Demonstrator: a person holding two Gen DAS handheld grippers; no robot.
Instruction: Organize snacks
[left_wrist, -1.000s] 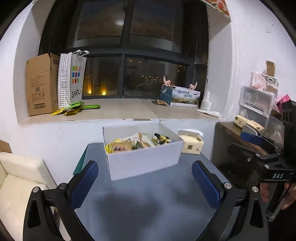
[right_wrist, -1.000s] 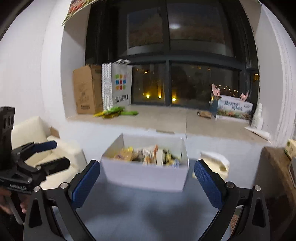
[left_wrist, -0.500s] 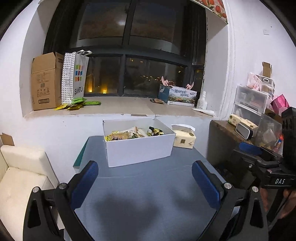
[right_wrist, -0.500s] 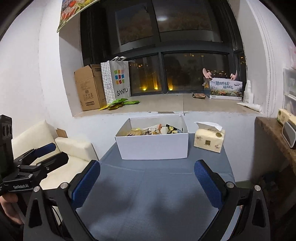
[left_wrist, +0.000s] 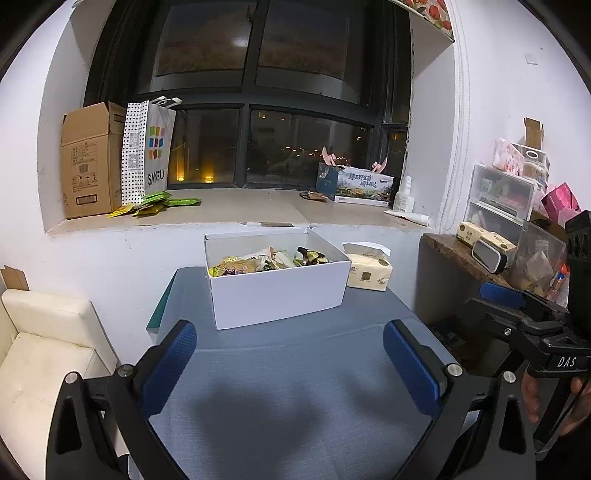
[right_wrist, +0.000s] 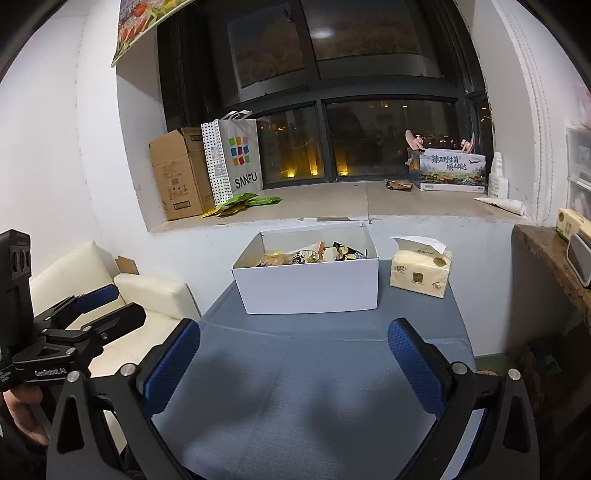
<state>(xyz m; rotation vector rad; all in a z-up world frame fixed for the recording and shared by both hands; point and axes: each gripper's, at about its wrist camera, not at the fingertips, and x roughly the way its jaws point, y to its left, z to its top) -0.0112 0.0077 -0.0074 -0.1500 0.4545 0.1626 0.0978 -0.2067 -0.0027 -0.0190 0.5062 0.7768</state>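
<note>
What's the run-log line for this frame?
left tool: open, empty | right tool: open, empty | white box: on table, holds snacks | tissue pack: beside box

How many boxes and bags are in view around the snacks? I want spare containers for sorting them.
White box holding snacks on the table: 1
Brown cardboard box on the sill: 1
Printed box on the sill: 1
Paper shopping bag on the sill: 1
Tissue pack beside the white box: 1
Total: 5
</note>
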